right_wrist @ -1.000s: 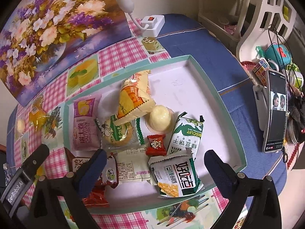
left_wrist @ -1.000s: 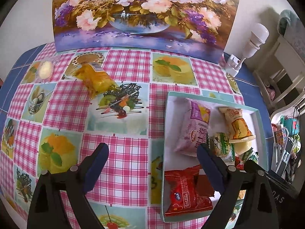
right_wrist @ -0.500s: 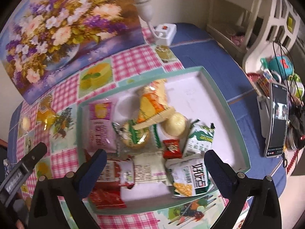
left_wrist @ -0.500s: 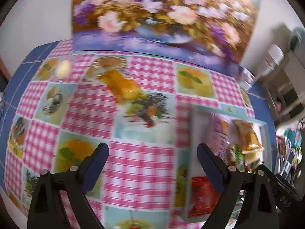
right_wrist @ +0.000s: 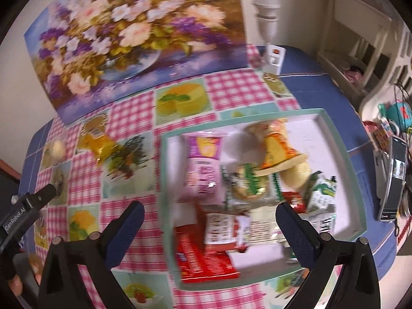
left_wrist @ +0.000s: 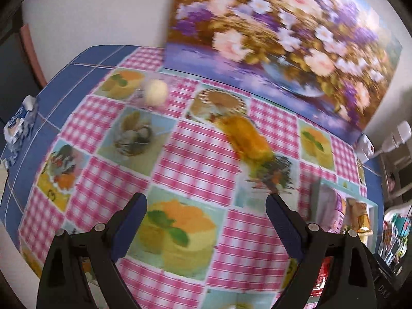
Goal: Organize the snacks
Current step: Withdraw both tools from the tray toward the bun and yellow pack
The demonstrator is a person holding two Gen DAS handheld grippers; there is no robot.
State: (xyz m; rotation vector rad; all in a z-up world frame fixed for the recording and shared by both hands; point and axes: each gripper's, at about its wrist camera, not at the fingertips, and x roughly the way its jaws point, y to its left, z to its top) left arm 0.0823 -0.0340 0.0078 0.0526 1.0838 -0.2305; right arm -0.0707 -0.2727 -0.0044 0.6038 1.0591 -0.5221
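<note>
A yellow-orange wrapped snack (left_wrist: 244,139) lies on the checked tablecloth ahead of my open, empty left gripper (left_wrist: 206,221); it also shows in the right wrist view (right_wrist: 99,144). A small pale round jelly cup (left_wrist: 155,93) sits further left near the back, also in the right wrist view (right_wrist: 57,148). A teal-rimmed white tray (right_wrist: 334,134) holds several snack packets, among them a pink one (right_wrist: 203,170) and a red one (right_wrist: 203,260). My right gripper (right_wrist: 209,229) is open and empty above the tray's left front part. The tray's corner (left_wrist: 370,206) shows at the left view's right edge.
A flower painting (right_wrist: 134,33) leans on the back wall. A white socket with a bulb (right_wrist: 273,51) stands behind the tray. A phone on a stand (right_wrist: 394,177) and clutter sit at the right. A blue-white packet (left_wrist: 19,123) lies at the table's left edge.
My left gripper has swung left, away from the tray, and now faces the yellow snack and jelly cup. My right gripper has pulled back and shifted left over the tray's left side.
</note>
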